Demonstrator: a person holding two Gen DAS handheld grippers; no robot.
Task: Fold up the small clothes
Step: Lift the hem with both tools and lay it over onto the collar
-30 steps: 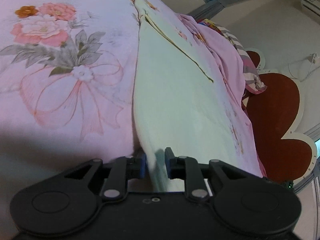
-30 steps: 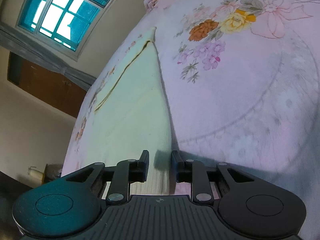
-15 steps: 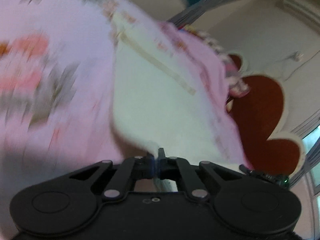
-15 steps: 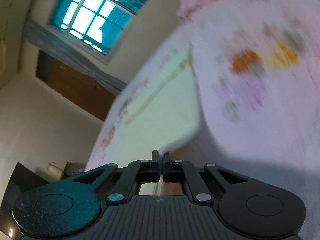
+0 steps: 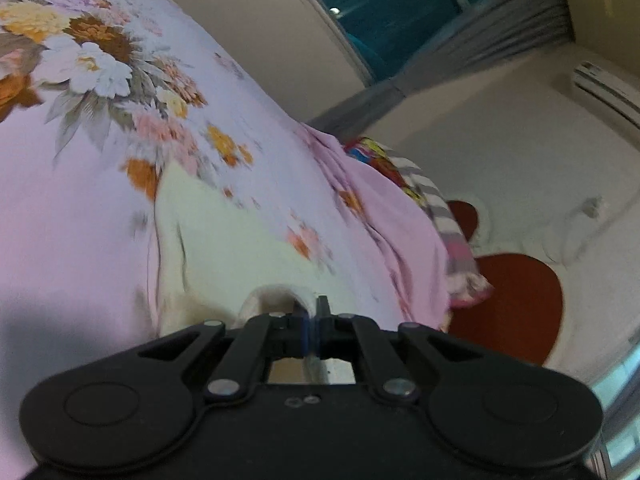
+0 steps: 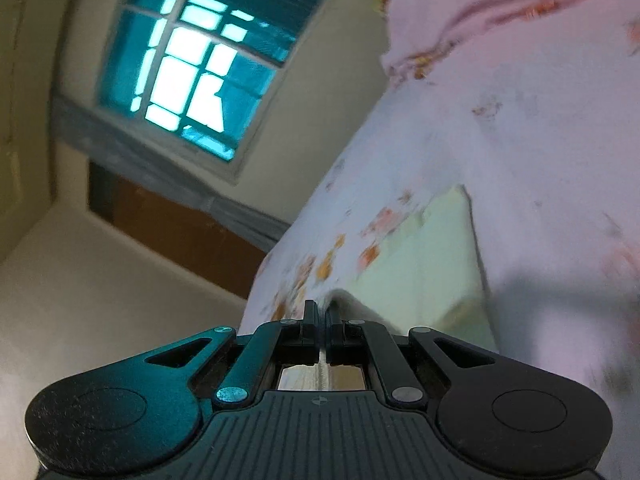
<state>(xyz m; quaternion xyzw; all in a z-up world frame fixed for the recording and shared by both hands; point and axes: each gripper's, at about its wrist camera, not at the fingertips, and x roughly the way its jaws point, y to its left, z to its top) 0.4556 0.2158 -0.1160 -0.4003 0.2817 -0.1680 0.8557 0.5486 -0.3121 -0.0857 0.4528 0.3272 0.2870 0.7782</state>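
With both tongs pressed together, the pale cream garment (image 5: 224,248) is pinched at two points along its near edge. In the left wrist view the left gripper (image 5: 311,312) is clamped on a lifted lip of the cloth, which is seen curling up just left of the fingertips and running down between the pads. In the right wrist view the right gripper (image 6: 322,314) is closed on a raised corner of the same garment (image 6: 436,264), which is bunched up just right of the fingertips; a thin strip of cloth is seen between the pads below.

The rest of the garment is spread flat on the pink floral bedsheet (image 5: 80,208), beyond both grippers. A vertical crease is visible near its left edge in the left view. Its far end is laid against the printed flower clusters of the sheet.

Both views are blurred by motion, so fine detail of the fabric cannot be made out.

Surroundings, left view: a striped, multicoloured cloth pile (image 5: 436,216) at the bed's far right edge, a red scalloped headboard (image 5: 516,292) beside it, a wall-mounted air conditioner (image 5: 604,92) upper right, grey curtains under a teal window.

Right view: a barred window (image 6: 192,76) upper left, a brown wooden panel (image 6: 176,224) below it.
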